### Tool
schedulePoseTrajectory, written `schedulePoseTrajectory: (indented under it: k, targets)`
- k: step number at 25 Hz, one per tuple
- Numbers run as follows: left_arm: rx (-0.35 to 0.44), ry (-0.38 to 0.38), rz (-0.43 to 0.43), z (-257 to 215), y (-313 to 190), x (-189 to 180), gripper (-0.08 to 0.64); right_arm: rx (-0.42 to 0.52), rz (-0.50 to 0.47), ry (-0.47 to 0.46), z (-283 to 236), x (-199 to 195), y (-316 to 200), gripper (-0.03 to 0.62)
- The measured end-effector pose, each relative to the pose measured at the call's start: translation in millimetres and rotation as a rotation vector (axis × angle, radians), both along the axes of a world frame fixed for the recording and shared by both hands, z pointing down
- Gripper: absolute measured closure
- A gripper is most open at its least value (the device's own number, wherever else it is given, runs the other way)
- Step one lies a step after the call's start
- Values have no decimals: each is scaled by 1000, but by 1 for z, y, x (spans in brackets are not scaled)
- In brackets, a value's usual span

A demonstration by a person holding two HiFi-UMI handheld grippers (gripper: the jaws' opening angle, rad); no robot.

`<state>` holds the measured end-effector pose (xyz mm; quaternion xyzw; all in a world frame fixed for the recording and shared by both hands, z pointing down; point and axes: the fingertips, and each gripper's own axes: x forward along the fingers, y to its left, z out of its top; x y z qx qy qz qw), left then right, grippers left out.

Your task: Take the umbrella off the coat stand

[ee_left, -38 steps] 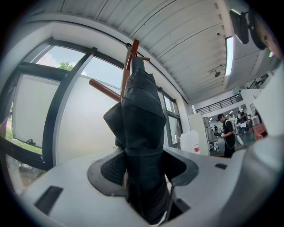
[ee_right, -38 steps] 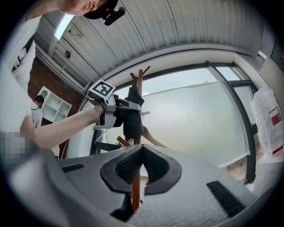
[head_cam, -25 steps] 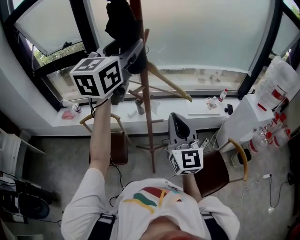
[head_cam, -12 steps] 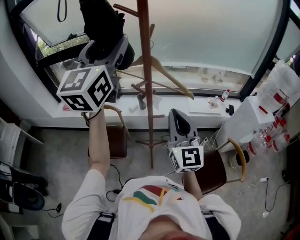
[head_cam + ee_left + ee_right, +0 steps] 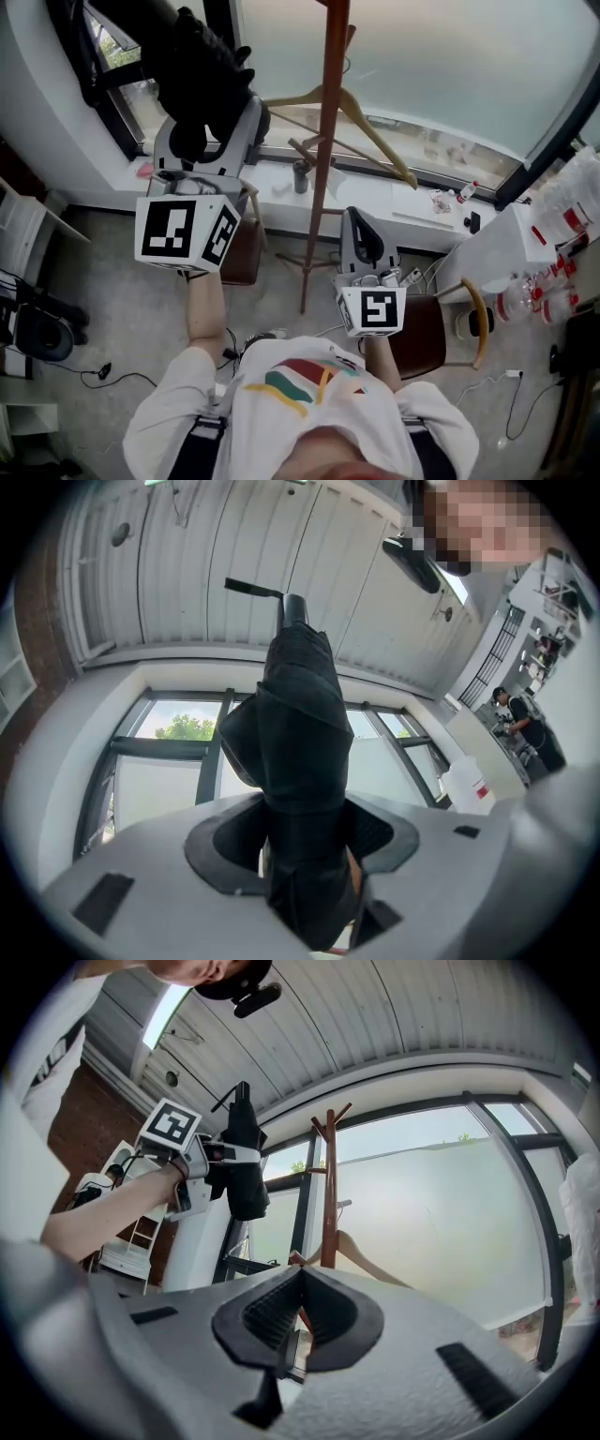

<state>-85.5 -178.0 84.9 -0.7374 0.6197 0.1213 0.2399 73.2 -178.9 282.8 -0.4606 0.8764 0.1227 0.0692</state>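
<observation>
Left claw (image 5: 208,129) is clenched on a black folded fabric umbrella (image 5: 183,56). In the left gripper view the bundle fills the gap between the pads of the claw (image 5: 305,850). The umbrella (image 5: 300,724) rises from there to a black handle at its far end.

The umbrella hangs on nothing. It stands left of the reddish-brown wooden coat stand (image 5: 328,141), apart from the pole. The right gripper view confirms the gap between umbrella (image 5: 244,1171) and stand (image 5: 328,1194). A pale wooden clothes hanger (image 5: 352,108) hangs on the stand.

Right claw (image 5: 359,234) is held low in front of the person. Its pads are clenched together with nothing between them (image 5: 300,1283).

Surroundings: grey concrete floor (image 5: 112,309) with loose cables, white windowsill (image 5: 375,202) carrying small items, and frosted window panes (image 5: 450,66) in dark frames. A brown seated chair (image 5: 427,333) stands on the right.
</observation>
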Motion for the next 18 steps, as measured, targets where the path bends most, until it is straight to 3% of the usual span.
schedulePoseTrajectory:
  k: [4,18]
  targets:
    - [-1,-17,-69,21,13,-11,330,20,-6,2,-5,-9,-1,592]
    - [-49,96,-183,132,39,-33,330,29,-31,-13,5,-41,7,592]
